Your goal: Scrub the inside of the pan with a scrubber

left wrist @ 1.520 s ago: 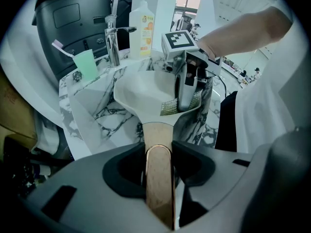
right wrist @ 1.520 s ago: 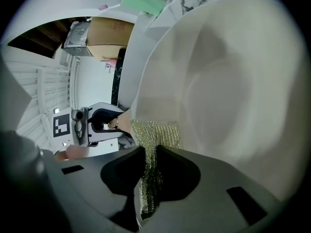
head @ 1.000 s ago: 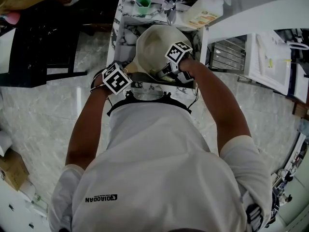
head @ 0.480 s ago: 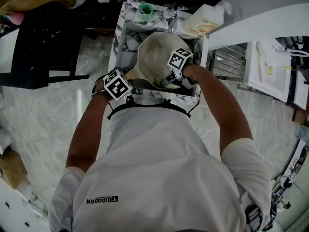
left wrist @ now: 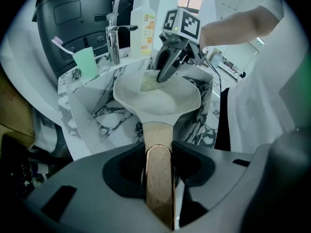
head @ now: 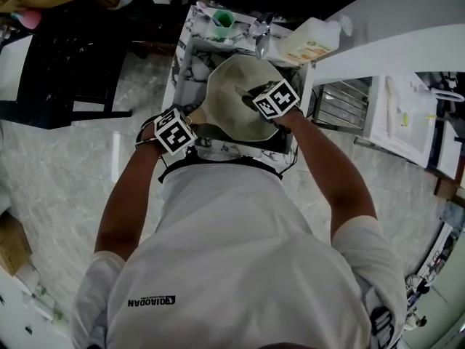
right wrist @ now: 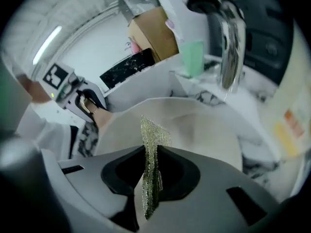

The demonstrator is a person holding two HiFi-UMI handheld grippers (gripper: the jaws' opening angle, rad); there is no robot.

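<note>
A cream pan (head: pixel 236 97) is held over the marble sink (head: pixel 190 31). Its wooden handle (left wrist: pixel 159 178) runs back between the jaws of my left gripper (left wrist: pixel 159 166), which is shut on it. In the left gripper view the pan bowl (left wrist: pixel 160 103) faces up. My right gripper (left wrist: pixel 167 72) reaches down into the pan, and the mesh scrubber (left wrist: pixel 150 80) touches the pan's far inner wall. The right gripper view shows that scrubber (right wrist: pixel 151 164) pinched flat and upright in my right gripper (right wrist: pixel 151 178), with the pan's inside (right wrist: pixel 194 130) just beyond. The head view shows the left gripper (head: pixel 174 131) at the pan's near-left and the right gripper (head: pixel 275 99) over the bowl.
A chrome tap (left wrist: pixel 114 42) stands behind the sink, with a green cup (left wrist: pixel 86 62) holding a toothbrush to its left and a soap bottle (left wrist: pixel 144 25) to its right. A dark appliance (left wrist: pixel 77 13) rises behind. A white dish rack (head: pixel 407 107) is at the right.
My right gripper with the scrubber has moved up and to the right across the pan's inside. The left gripper and pan stay nearly still.
</note>
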